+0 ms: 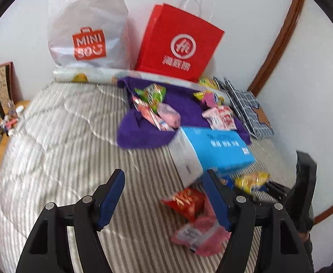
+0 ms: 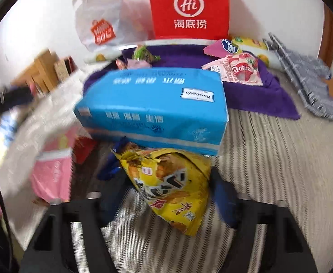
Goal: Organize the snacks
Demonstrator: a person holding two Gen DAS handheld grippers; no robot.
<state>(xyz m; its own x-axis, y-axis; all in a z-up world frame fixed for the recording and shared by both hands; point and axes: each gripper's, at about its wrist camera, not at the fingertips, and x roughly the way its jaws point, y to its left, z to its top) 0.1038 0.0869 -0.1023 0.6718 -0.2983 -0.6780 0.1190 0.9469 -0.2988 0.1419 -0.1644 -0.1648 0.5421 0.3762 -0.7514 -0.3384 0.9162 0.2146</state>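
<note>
Striped bed cover (image 1: 64,136) carrying all items, ordered by size. Against the wall at its far edge stand a white plastic bag (image 1: 87,27) and a red paper bag (image 1: 180,43), probably the snacks' source or destination. In front of them a purple towel (image 1: 143,134) holds sorted packets in two clusters, among them a green packet (image 1: 151,94) and a strawberry packet (image 2: 241,70); it seems to serve as the collecting area. A blue tissue pack (image 2: 152,109) lies at the towel's near edge. Nearer the bed's front edge, unsorted, lie a pink packet (image 1: 200,236), a red packet (image 1: 185,202) and a yellow snack bag (image 2: 173,188).

Right gripper (image 2: 166,195): jaws narrowed, flanking the yellow bag; contact cannot be confirmed through blur. Left gripper (image 1: 164,195): moderately wide, holding nothing, with the red packet between its fingers.
</note>
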